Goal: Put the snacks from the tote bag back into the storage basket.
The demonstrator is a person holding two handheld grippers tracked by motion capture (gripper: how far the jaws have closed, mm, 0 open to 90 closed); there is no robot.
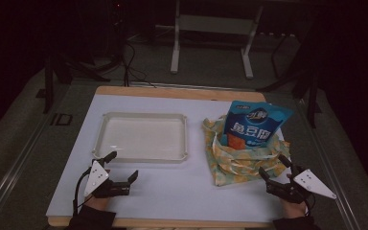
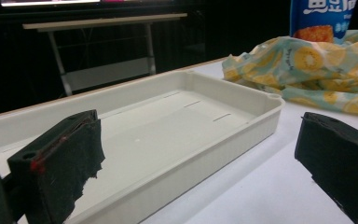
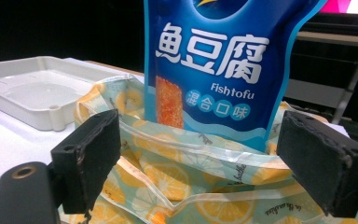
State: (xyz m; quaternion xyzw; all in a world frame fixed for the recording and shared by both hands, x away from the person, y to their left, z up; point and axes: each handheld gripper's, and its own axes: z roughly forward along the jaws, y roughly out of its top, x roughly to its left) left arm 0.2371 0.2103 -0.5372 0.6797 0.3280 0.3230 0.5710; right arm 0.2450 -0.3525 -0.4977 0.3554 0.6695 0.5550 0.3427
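Observation:
A blue snack pouch [image 1: 256, 124] marked Fishtofu stands upright inside a lemon-print bag [image 1: 237, 160] at the table's right; the pouch [image 3: 219, 65] and bag [image 3: 177, 172] loom close in the right gripper view. An empty white tray [image 1: 143, 135] lies at centre left, its rim [image 2: 242, 126] near in the left gripper view. My left gripper [image 1: 122, 166] rests open on the table just in front of the tray, nothing between its jaws. My right gripper [image 1: 272, 166] stands open at the bag's near right corner, jaws either side of the bag's edge without pressing it.
The white mat [image 1: 182, 191] covers the wooden table top, with free room between the two grippers. Beyond the table's far edge stand a metal frame [image 1: 213, 28] and dark stand legs on the floor.

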